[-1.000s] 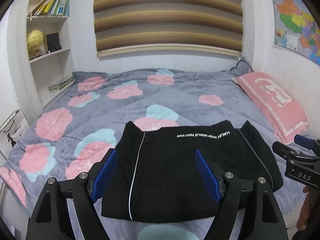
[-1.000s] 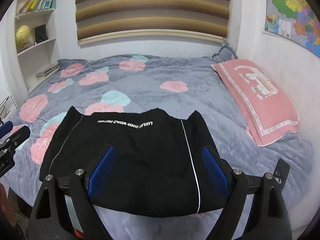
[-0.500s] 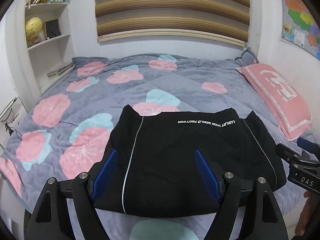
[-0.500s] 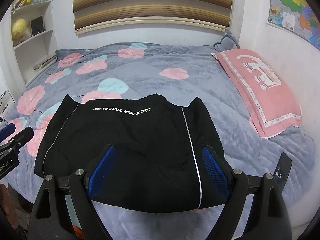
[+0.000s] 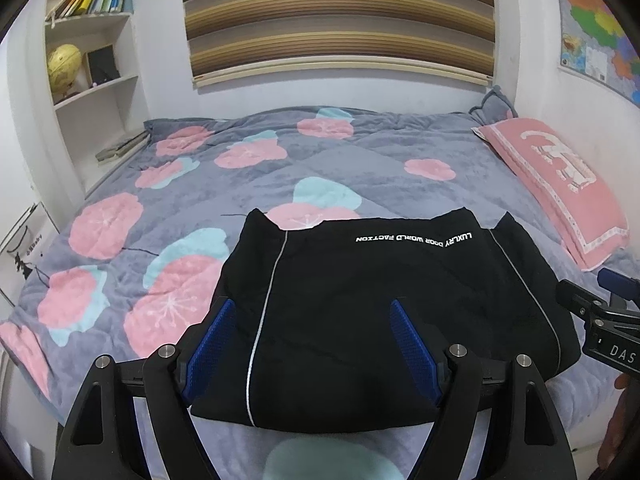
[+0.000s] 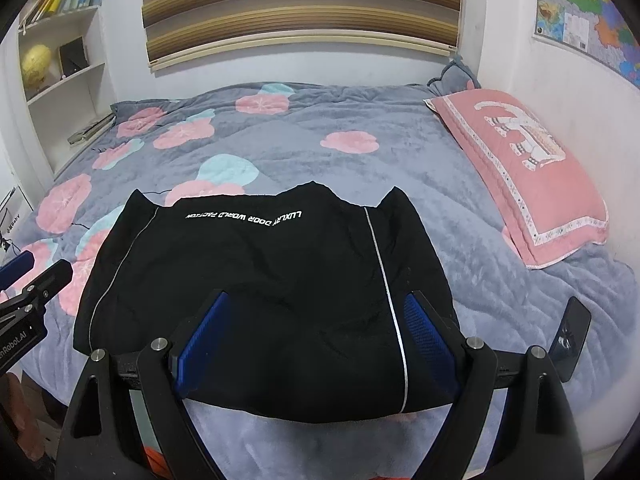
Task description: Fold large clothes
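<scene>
A black garment (image 5: pixel 380 304) with thin white side stripes and white lettering lies folded flat on the near part of the bed; it also shows in the right wrist view (image 6: pixel 260 280). My left gripper (image 5: pixel 310 312) is open and empty, held above the garment's near left part. My right gripper (image 6: pixel 316 308) is open and empty, held above the garment's near right part. Each gripper shows at the edge of the other's view, the right one (image 5: pixel 600 320) and the left one (image 6: pixel 28 292).
The bed has a grey quilt with pink and teal flowers (image 5: pixel 240 184). A pink pillow (image 5: pixel 560 184) lies at the right by the wall. White shelves (image 5: pixel 92 92) with books and a globe stand at the left. A striped blind hangs behind.
Both grippers have drawn back and up a little from the garment, so it sits higher in each view. Both stay open. The garment has not moved.
</scene>
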The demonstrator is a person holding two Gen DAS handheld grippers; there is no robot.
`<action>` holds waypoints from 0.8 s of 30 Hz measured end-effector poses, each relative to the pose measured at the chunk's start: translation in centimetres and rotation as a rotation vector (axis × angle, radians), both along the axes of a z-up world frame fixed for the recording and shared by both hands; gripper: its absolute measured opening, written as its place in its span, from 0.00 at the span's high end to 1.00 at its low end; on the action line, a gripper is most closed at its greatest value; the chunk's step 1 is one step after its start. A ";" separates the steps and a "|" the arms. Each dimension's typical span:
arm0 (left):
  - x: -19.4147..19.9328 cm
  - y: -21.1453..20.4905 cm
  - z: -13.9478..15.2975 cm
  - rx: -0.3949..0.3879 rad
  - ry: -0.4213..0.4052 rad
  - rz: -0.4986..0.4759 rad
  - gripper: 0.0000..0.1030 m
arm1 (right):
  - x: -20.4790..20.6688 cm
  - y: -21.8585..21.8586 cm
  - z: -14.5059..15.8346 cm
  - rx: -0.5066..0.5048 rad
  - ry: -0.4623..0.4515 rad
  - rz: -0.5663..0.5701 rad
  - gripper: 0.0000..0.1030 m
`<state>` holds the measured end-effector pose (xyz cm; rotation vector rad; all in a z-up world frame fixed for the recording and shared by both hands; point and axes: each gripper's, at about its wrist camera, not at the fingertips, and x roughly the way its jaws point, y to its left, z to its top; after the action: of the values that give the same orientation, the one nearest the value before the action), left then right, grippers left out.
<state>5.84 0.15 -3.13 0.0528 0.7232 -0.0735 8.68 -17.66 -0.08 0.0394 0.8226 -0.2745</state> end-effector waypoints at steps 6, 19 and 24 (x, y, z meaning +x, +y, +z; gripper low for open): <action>0.1 0.3 -0.2 -0.007 0.014 0.000 0.22 | 0.0 0.3 -0.3 0.006 0.009 0.000 0.13; 0.4 0.6 -0.7 -0.021 0.034 0.002 0.22 | 0.2 1.1 -0.9 -0.006 0.034 0.017 0.13; 0.4 0.6 -0.9 -0.018 0.040 0.003 0.22 | 0.3 1.0 -1.2 0.003 0.041 0.013 0.13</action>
<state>6.27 0.72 -4.07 0.0335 0.7630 -0.0784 8.96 -16.69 -1.26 0.0311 0.8639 -0.2621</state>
